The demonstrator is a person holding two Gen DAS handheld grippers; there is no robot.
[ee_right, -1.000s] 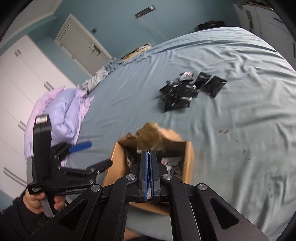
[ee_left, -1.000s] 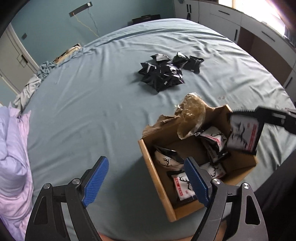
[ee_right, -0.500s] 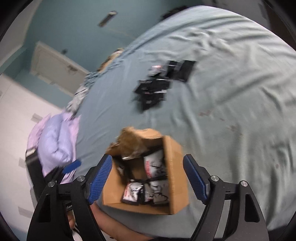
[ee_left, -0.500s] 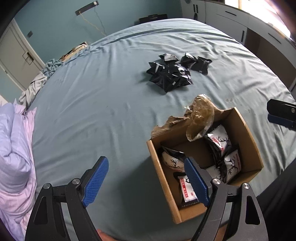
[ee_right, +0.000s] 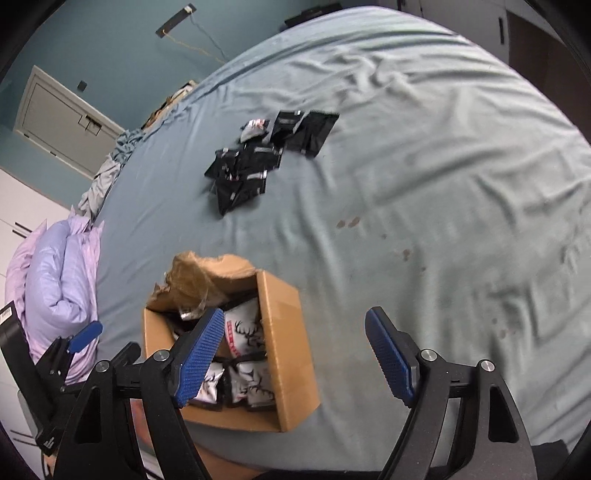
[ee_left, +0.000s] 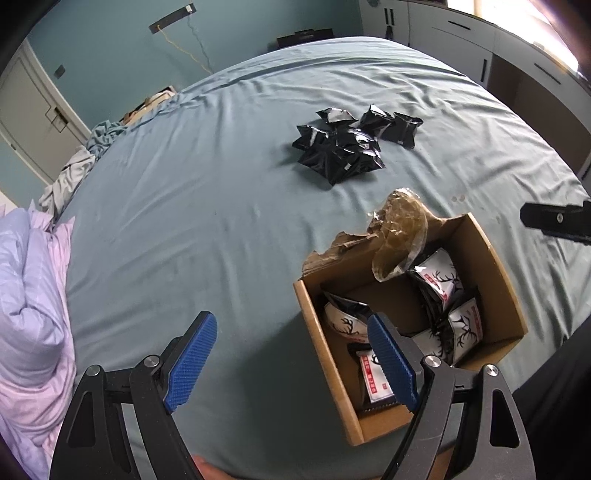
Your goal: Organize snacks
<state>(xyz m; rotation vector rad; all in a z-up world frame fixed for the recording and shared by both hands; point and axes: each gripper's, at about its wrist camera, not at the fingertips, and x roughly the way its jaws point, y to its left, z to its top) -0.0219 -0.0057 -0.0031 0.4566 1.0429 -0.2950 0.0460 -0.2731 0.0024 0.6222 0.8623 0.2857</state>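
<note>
An open cardboard box sits on the near part of the bed and holds several black-and-white snack packets with antler prints. A crumpled clear wrapper leans on its torn flap. Farther up the sheet lies a pile of black snack packets. My left gripper is open with nothing between its fingers, just left of the box. My right gripper is open and holds nothing, over the box's right side and the bare sheet; part of it shows right of the box.
The blue-grey bed sheet is wrinkled, with small stains right of the box. A lilac duvet is bunched at the left edge. White cupboards stand at the far right, a door at the far left.
My right gripper let go of a white antler packet into the box, opened wide, and moved off to the right of it. The left gripper stayed put, open.
</note>
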